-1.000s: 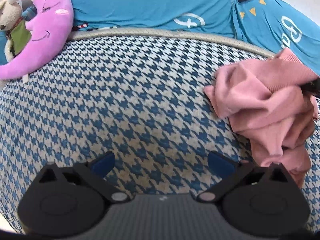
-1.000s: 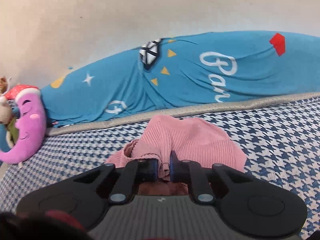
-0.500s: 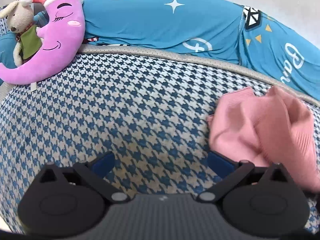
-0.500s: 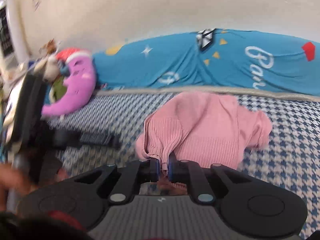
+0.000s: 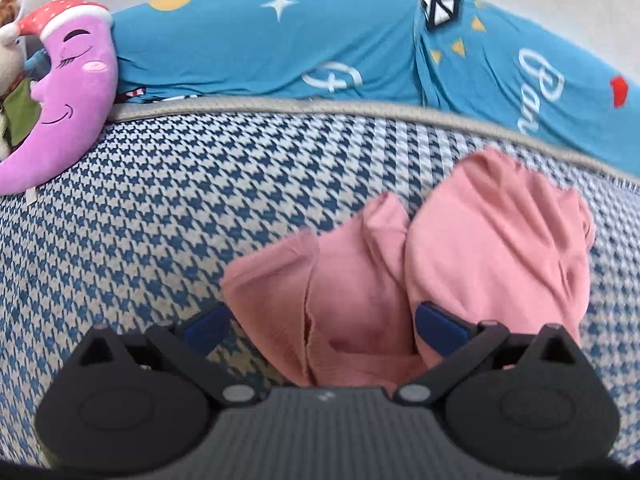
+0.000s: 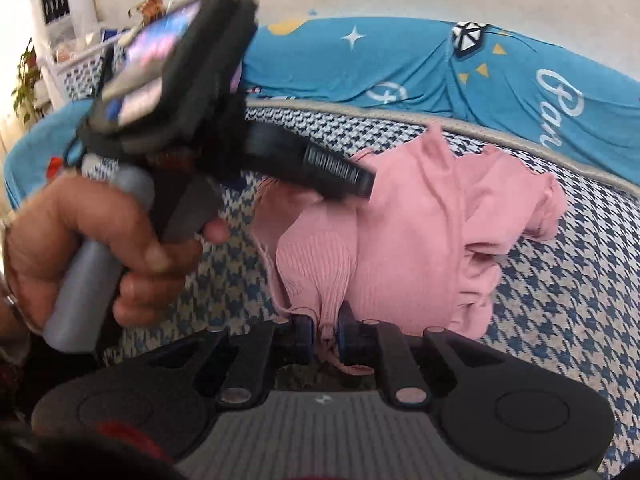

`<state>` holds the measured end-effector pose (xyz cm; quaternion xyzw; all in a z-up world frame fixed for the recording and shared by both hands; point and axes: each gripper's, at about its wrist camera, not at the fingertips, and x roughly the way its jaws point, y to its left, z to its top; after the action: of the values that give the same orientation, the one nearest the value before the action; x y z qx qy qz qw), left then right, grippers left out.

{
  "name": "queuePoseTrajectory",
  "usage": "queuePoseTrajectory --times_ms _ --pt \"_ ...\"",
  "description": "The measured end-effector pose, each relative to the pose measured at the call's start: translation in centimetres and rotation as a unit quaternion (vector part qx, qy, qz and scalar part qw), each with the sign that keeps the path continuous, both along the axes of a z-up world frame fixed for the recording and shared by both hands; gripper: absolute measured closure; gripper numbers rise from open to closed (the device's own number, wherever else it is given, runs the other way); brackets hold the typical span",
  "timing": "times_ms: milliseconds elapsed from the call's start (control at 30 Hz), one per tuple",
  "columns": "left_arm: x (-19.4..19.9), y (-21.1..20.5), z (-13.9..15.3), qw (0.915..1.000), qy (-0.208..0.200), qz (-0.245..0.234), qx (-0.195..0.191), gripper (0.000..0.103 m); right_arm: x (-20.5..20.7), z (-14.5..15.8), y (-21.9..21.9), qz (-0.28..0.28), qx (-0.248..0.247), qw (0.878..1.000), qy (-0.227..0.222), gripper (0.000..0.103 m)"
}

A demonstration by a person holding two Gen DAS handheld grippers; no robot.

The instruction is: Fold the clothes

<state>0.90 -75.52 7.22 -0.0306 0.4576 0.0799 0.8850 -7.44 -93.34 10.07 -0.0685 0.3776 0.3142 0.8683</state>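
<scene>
One pink sweater (image 5: 492, 248) lying crumpled on blue-white houndstooth bed (image 5: 200, 208). R gripper (image 6: 324, 334) pinching its ribbed hem, jaws narrow. L gripper (image 5: 320, 320) hovering over sweater, jaws wide, holding nothing. One teal bolster (image 5: 280, 40) w/ purple moon plush (image 5: 68, 92) along wall.

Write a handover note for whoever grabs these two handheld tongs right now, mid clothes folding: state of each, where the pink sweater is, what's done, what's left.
Right tongs: shut on a ribbed edge of the pink sweater, holding it just off the houndstooth bedcover.
Left tongs: open, empty, poised over the sweater's near edge, which lies between the pads; no grip yet.
Left hand: wrapped around its grey handle.
Sweater: bunched and crumpled on the bed, in front of the blue quilt.
Done: one edge gripped. No fold made.
Left: probably close the left tongs on an edge, spread it flat, then fold.
</scene>
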Motion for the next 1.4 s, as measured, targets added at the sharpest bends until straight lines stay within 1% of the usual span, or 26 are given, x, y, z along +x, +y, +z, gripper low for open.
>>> queuePoseTrajectory --times_ms 67,233,300,367,400,567,633,667,733,800,833,900,967,1033,1067,1100,1133,1167,1267,1400 --pt "0.3 0.1 -0.5 0.9999 0.008 0.004 0.004 0.0 0.3 0.5 -0.9 -0.011 0.014 1.0 0.002 0.089" --pt "0.5 0.2 -1.6 0.9993 0.035 0.015 -0.002 0.0 1.0 1.6 -2.6 -0.048 0.031 0.998 -0.019 0.087" --pt "0.4 0.0 -1.9 0.9992 0.039 0.009 0.005 0.0 1.7 1.8 -3.2 -0.065 0.034 0.997 -0.024 0.086" --pt "0.3 -0.1 -2.2 0.999 0.043 0.004 0.012 0.0 2.2 2.1 -3.4 -0.083 0.038 0.995 -0.027 0.08" --pt "0.1 -0.2 -2.3 0.9989 0.044 0.001 0.014 0.0 2.6 2.1 -3.5 -0.091 0.04 0.995 -0.028 0.079" --pt "-1.0 -0.7 -2.7 0.9984 0.048 -0.017 0.024 0.0 4.3 2.2 -3.8 -0.127 0.052 0.99 -0.034 0.078" --pt "-1.3 -0.8 -2.7 0.9983 0.049 -0.021 0.025 0.0 5.0 1.8 -3.5 -0.136 0.054 0.989 -0.031 0.076" --pt "-1.4 -0.8 -2.7 0.9982 0.05 -0.023 0.025 0.0 5.4 1.7 -3.3 -0.139 0.051 0.989 -0.029 0.073" --pt "-1.8 -0.7 -2.6 0.9981 0.051 -0.025 0.022 0.0 6.0 1.4 -3.0 -0.15 0.053 0.987 -0.025 0.072" --pt "-2.2 -0.7 -2.5 0.998 0.053 -0.029 0.019 0.0 6.6 1.0 -2.7 -0.158 0.053 0.986 -0.017 0.066" --pt "-2.3 -0.7 -2.5 0.998 0.054 -0.029 0.017 0.0 7.0 0.6 -2.6 -0.165 0.049 0.985 -0.015 0.062" --pt "-2.3 -1.0 -2.5 0.9979 0.057 -0.028 0.012 0.0 7.6 0.0 -2.3 -0.176 0.05 0.983 -0.004 0.061" --pt "-2.2 -1.0 -2.5 0.9978 0.06 -0.027 0.01 0.0 8.2 -0.4 -2.1 -0.18 0.063 0.982 0.012 0.061" --pt "-1.7 -1.6 -2.4 0.9978 0.062 -0.023 0.009 0.0 8.3 -0.6 -2.0 -0.183 0.067 0.981 0.013 0.061" --pt "-1.4 -1.9 -2.3 0.9979 0.062 -0.02 0.007 0.0 8.4 -0.7 -1.9 -0.184 0.069 0.98 0.014 0.063" --pt "-1.2 -2.1 -2.2 0.998 0.061 -0.017 0.004 0.0 8.4 -0.8 -1.8 -0.186 0.071 0.98 0.015 0.068" --pt "-1.0 -2.2 -2.1 0.9981 0.06 -0.014 0.002 0.0 8.5 -0.9 -1.7 -0.187 0.072 0.98 0.015 0.078" --pt "-0.6 -2.3 -2.0 0.9982 0.059 -0.01 -0.001 0.0 8.5 -0.9 -1.6 -0.187 0.068 0.98 0.015 0.086" --pt "0.3 -2.5 -1.6 0.9987 0.05 0.006 -0.008 0.0 8.3 -0.5 -1.6 -0.186 0.063 0.981 0.009 0.092" --pt "0.9 -2.1 -1.0 0.9992 0.033 0.022 -0.008 0.0 7.4 0.2 -2.4 -0.195 0.05 0.979 0.004 0.095"
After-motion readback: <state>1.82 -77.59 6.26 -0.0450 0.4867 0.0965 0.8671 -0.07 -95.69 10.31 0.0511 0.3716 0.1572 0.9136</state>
